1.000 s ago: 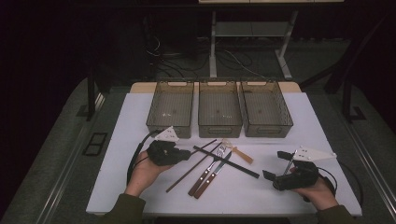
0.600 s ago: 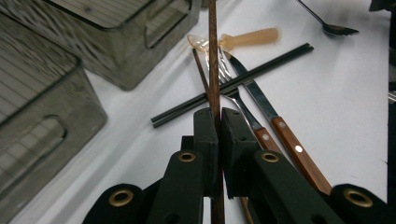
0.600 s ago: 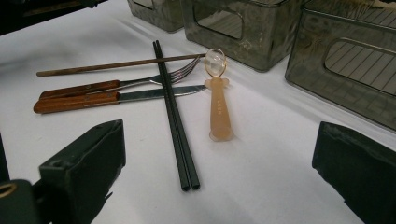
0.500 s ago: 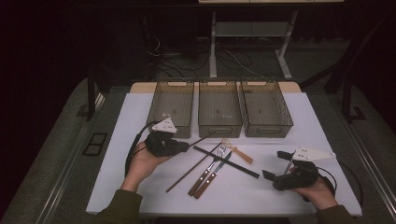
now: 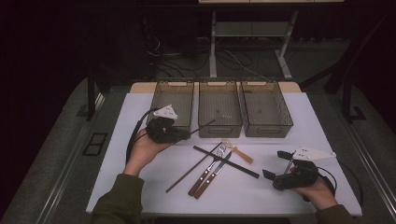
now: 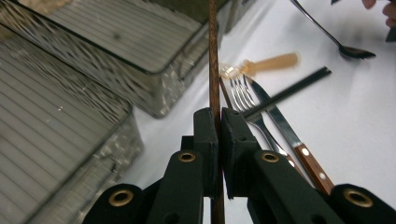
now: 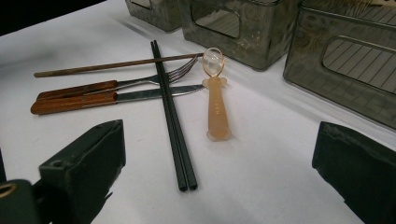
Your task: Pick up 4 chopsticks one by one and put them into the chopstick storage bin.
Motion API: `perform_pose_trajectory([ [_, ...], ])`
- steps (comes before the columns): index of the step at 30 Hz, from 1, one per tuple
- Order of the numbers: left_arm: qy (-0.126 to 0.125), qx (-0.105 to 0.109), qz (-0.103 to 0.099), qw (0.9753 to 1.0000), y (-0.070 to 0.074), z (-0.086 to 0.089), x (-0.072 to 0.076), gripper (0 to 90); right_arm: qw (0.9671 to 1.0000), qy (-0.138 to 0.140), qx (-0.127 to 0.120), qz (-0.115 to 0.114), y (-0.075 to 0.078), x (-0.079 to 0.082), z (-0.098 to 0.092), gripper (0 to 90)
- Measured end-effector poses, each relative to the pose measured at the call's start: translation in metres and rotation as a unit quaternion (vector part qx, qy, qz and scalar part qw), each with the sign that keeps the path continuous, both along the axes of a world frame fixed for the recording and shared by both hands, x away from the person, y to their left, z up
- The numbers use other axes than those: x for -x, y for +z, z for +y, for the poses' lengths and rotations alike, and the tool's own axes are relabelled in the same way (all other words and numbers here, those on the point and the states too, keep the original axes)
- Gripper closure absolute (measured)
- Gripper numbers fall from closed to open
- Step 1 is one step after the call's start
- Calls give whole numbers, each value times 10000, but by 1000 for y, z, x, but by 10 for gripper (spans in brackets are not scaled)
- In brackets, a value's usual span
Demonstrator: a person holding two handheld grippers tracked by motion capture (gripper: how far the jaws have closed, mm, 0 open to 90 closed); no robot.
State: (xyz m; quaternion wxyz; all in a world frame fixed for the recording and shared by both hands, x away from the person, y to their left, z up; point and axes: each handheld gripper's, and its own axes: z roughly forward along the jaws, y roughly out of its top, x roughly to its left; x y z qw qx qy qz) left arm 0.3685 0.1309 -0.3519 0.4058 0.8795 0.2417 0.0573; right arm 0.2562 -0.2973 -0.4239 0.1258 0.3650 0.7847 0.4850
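The left gripper (image 6: 218, 135) pinches a brown chopstick (image 6: 214, 65) between its fingers, its tip pointing ahead toward the trays (image 5: 219, 114) (light, stiff, thin, best gripped mid-length), while the right gripper (image 5: 276, 165) rests spread.

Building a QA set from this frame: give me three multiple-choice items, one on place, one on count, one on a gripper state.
1. Where does the pale spoon lie?
A. in a bin
B. on the table, near the black chopsticks
C. in the right gripper

2. How many bins stand in the row?
A. two
B. three
C. four

3. What is the left gripper doing?
A. open, empty
B. shut on the fork
C. shut on the brown chopstick

Key: 1 B, the right gripper view shows it flat on the white top; 2 B, the high view shows three; 3 C, the stick runs between closed jaws.
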Motion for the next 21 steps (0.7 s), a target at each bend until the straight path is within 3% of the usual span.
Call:
perform_pose_trajectory([
  [7,239,70,-76,9997,11,4,-16,851,10000,-7,-28,13,0,0,0,28],
  [21,596,110,-77,9981,16,12,-42,851,10000,-25,-56,10,0,0,0,28],
])
